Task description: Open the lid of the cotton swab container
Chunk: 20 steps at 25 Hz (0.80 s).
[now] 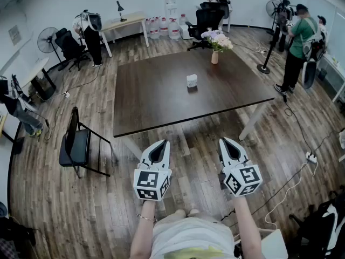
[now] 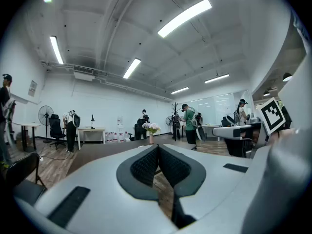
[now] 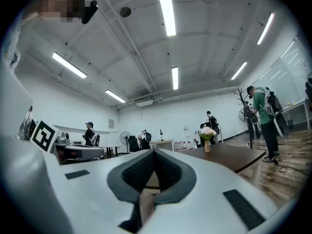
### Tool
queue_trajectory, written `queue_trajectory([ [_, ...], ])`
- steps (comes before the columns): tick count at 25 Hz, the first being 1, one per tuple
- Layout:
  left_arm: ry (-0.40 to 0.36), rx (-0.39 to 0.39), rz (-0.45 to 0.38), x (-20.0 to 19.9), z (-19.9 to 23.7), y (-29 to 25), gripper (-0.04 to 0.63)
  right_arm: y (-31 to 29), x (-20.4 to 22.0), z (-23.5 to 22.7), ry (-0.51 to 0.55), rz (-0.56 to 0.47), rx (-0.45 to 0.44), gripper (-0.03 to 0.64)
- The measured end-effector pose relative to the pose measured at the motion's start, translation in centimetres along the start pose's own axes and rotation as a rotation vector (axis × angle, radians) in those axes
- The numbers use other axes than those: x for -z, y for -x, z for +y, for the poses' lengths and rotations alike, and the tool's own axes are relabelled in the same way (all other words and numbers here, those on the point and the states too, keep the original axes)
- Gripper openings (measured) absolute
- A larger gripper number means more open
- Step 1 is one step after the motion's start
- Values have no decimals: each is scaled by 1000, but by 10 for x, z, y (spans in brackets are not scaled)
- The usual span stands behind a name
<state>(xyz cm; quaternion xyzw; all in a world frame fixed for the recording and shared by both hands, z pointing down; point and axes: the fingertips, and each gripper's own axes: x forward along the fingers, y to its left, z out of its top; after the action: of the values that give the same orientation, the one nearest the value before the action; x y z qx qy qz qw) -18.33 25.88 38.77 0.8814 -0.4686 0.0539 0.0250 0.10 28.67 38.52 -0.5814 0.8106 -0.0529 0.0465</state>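
Black ribbed pads of the left gripper meet at the tips, jaws closed with nothing between them. The right gripper is the same, jaws pressed together and empty. Both are held side by side over the wooden floor, just short of the dark desk's near edge. The cotton swab container, small and white, stands on the desk well ahead of both jaws, roughly in line with the gap between the two grippers. Beyond it, slightly to the right, stands a vase of flowers. A black chair stands well off to the left of the left jaws
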Motion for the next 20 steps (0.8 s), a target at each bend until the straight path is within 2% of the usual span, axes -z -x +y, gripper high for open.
queue_trajectory([
  [12,30,-16,11,1,-3,-19,23,-13,-2,-14,-29,4,-47,21],
  [20,35,-43,23,6,-6,-29,23,-22,5,-35,-49,6,-48,21],
])
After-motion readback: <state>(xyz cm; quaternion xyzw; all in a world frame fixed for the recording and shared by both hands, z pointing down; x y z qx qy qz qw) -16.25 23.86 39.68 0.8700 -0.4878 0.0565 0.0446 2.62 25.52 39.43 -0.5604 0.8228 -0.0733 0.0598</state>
